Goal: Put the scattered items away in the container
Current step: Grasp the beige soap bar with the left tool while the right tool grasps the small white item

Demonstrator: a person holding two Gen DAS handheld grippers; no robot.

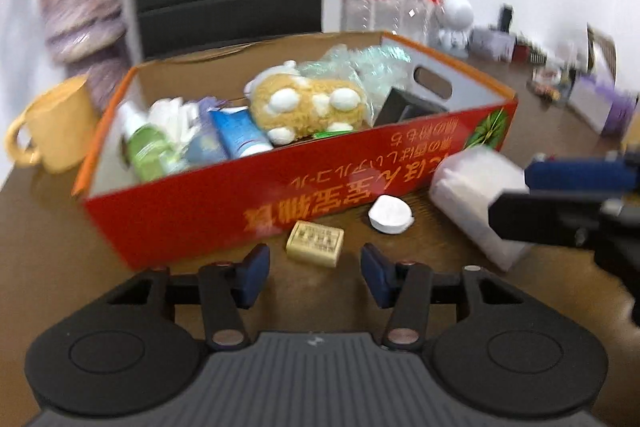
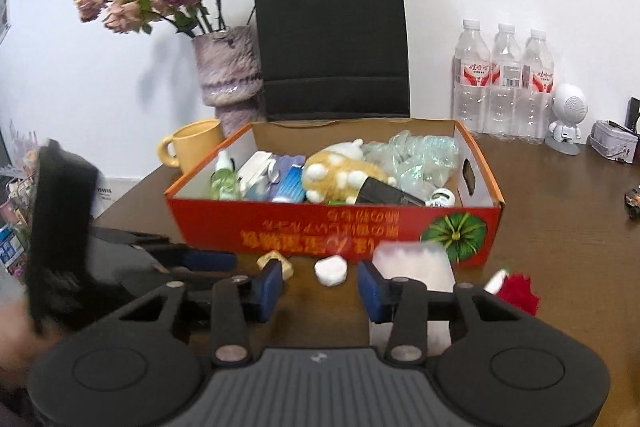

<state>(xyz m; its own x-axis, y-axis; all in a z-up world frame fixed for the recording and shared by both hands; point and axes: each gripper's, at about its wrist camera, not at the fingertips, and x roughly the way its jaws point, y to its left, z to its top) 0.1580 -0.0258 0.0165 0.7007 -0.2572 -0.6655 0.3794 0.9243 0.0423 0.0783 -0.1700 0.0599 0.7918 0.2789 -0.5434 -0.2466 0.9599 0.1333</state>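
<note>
The red cardboard box [image 1: 224, 215] [image 2: 320, 231] holds a yellow plush toy [image 1: 308, 107] [image 2: 340, 173], a green spray bottle [image 1: 148, 147], a blue tube [image 1: 238, 131] and bubble wrap [image 1: 360, 67]. In front of it on the table lie a small beige block [image 1: 315, 243] [image 2: 276, 261], a round white piece [image 1: 390, 214] [image 2: 330, 270] and a white translucent pack [image 1: 468, 195] [image 2: 416, 261]. My left gripper [image 1: 316, 275] is open just short of the beige block. My right gripper [image 2: 320, 291] is open and nothing is between its pads; the pack lies beside its right finger.
A yellow mug [image 2: 192, 145], a vase of dried roses [image 2: 228, 67], a black paper bag [image 2: 332, 39] and three water bottles [image 2: 504, 83] stand behind the box. A red flower [image 2: 518, 291] lies right of my right gripper. Small items sit far right.
</note>
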